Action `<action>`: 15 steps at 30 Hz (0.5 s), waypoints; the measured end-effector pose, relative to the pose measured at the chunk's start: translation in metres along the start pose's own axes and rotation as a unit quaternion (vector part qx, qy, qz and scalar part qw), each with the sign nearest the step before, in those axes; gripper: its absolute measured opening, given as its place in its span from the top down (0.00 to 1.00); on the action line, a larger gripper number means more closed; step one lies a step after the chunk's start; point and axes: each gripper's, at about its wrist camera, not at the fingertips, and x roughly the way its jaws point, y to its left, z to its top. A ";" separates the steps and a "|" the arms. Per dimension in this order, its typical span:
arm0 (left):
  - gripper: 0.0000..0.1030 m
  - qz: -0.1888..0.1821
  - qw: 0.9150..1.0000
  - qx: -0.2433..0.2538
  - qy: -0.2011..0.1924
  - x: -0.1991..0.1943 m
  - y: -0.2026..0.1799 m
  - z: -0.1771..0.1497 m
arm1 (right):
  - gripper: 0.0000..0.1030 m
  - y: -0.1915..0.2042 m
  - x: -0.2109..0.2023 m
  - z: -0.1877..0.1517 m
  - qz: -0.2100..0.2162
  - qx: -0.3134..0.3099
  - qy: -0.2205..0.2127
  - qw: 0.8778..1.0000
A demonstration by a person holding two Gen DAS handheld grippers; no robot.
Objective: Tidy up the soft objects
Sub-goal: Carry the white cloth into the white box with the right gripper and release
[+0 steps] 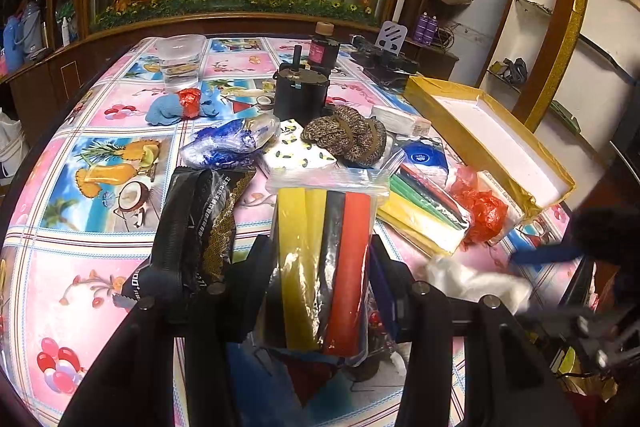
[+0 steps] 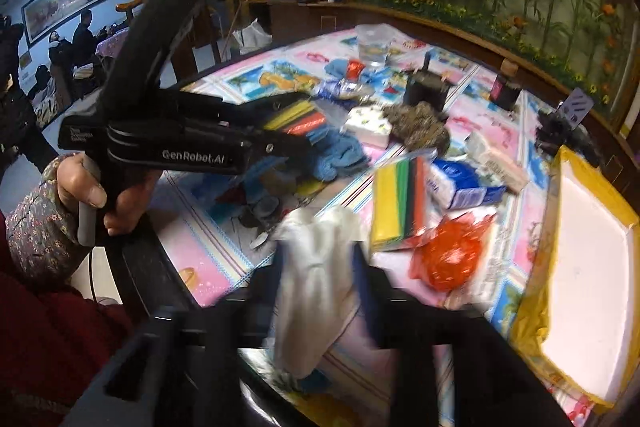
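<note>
Two grips now: left gripper (image 1: 320, 267) clamps a clear zip bag of coloured foam strips (image 1: 324, 267), light and slippery. Right gripper (image 2: 320, 267) pinches a limp white cloth (image 2: 316, 267) mid-fold, near the surface's (image 2: 192, 251) front edge; it drapes.

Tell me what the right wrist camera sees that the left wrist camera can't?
Only the right wrist view shows the hand gripping the left gripper's handle, and people seated far behind. Only the left wrist view shows the black patterned pouch beside its gripper. Both show the white cloth in the right gripper, the gold-edged box, and the zip bag of coloured strips.
</note>
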 end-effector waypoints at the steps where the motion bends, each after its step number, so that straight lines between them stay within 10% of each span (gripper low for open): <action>1: 0.55 -0.001 1.000 0.000 0.000 0.000 0.000 0.000 | 0.16 -0.001 -0.007 0.000 -0.007 -0.005 -0.012 1.000; 12: 0.55 -0.001 1.000 -0.004 -0.005 -0.002 0.000 0.000 | 0.12 0.009 0.018 -0.001 0.030 -0.028 0.017 0.999; 15: 0.55 -0.002 1.000 -0.004 -0.005 -0.002 0.001 0.000 | 0.27 0.010 0.037 -0.004 0.050 -0.010 0.040 0.998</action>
